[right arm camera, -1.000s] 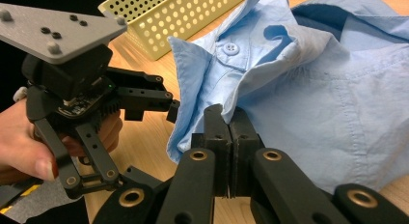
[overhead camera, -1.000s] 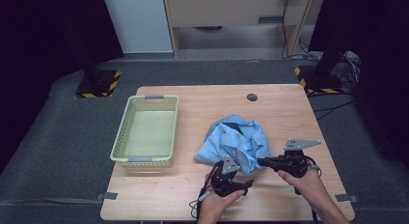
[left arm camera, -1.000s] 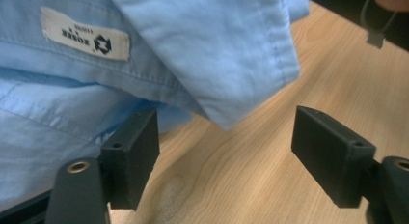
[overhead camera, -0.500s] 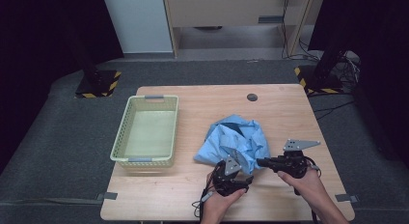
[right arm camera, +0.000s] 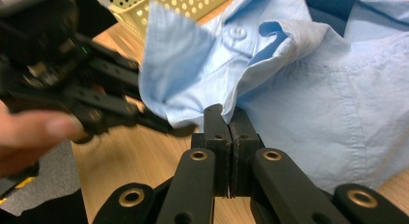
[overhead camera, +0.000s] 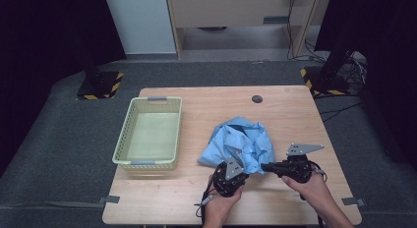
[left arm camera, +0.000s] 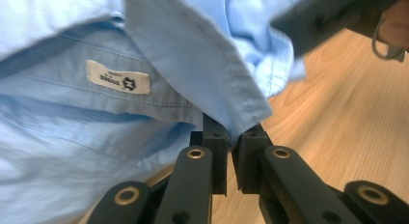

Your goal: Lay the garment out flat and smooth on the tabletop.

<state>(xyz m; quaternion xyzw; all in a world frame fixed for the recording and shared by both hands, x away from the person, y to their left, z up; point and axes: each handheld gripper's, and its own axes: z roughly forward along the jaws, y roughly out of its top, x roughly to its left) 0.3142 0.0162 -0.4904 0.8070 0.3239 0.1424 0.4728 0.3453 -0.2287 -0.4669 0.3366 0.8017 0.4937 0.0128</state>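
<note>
- Right now your left gripper point(overhead camera: 237, 165) sits at the near edge of the crumpled light-blue shirt point(overhead camera: 243, 142), at about 6 o'clock of the heap; its jaws have just been closing, and they now pinch the pointed corner of a stitched fold of the shirt point(left arm camera: 212, 84).
- Seen from the left gripper view, that fold drapes down over the jaw tips, with a white label point(left arm camera: 117, 81) sewn to the cloth at 10 o'clock from them.
- Your right gripper point(overhead camera: 265, 166) lies level on the table, its jaws pointing toward 9 o'clock, clenched on the shirt's hem at about 5 o'clock of the heap.
- From the right gripper view, the two black jaws meet with a rolled edge of the cloth point(right arm camera: 251, 69) caught at their tips, and your left gripper point(right arm camera: 159, 121) shows at 9 o'clock, just beside them.
- Your shirt rests on the wooden table point(overhead camera: 206, 102), right of centre, nearer your edge than the far one.
- At 9 o'clock of the shirt stands a pale yellow plastic basket point(overhead camera: 124, 142), apart from the cloth.
- At 12 o'clock of the shirt, near the far edge, a small dark round spot point(overhead camera: 256, 99) marks the tabletop.
</note>
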